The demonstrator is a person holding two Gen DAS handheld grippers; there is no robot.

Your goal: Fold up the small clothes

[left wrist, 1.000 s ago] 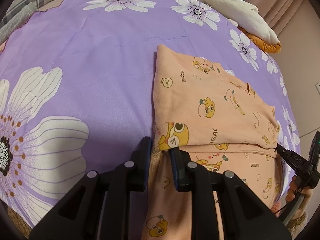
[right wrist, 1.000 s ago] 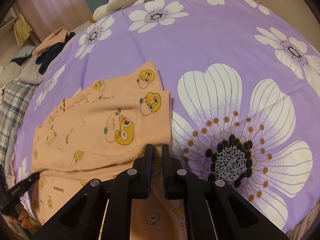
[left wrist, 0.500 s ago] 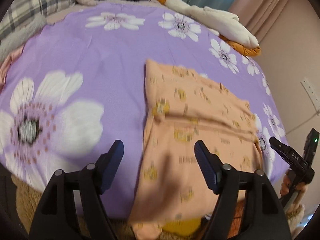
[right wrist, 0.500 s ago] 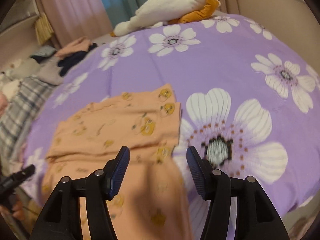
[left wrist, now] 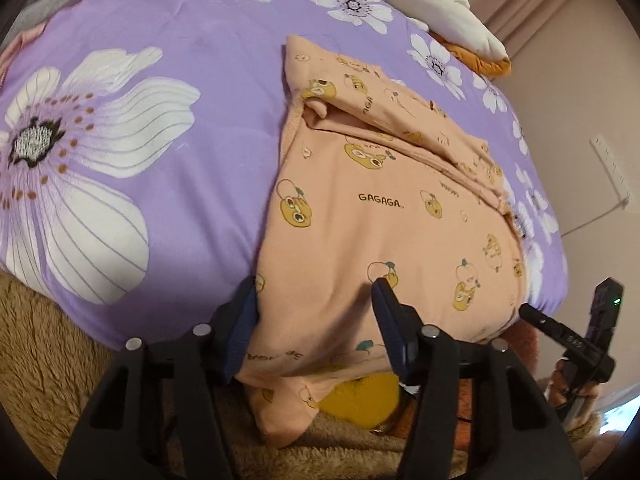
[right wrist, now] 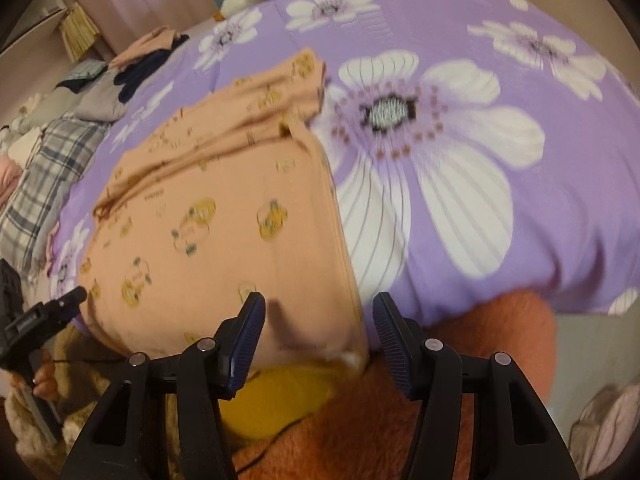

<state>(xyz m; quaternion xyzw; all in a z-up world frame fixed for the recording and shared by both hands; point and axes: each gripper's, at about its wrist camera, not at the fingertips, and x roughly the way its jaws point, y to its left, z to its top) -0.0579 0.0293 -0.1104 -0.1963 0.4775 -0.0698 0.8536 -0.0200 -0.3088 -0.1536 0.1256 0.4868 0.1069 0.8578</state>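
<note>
Jaws wide on left gripper (left wrist: 314,320) & right gripper (right wrist: 318,330); peach garment (left wrist: 384,232) lies lengthwise, near end over bed edge.

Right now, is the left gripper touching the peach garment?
Cannot tell. In the left wrist view the left gripper is open, its fingers straddling the peach garment hem; whether fabric touches a pad is unclear.
</note>
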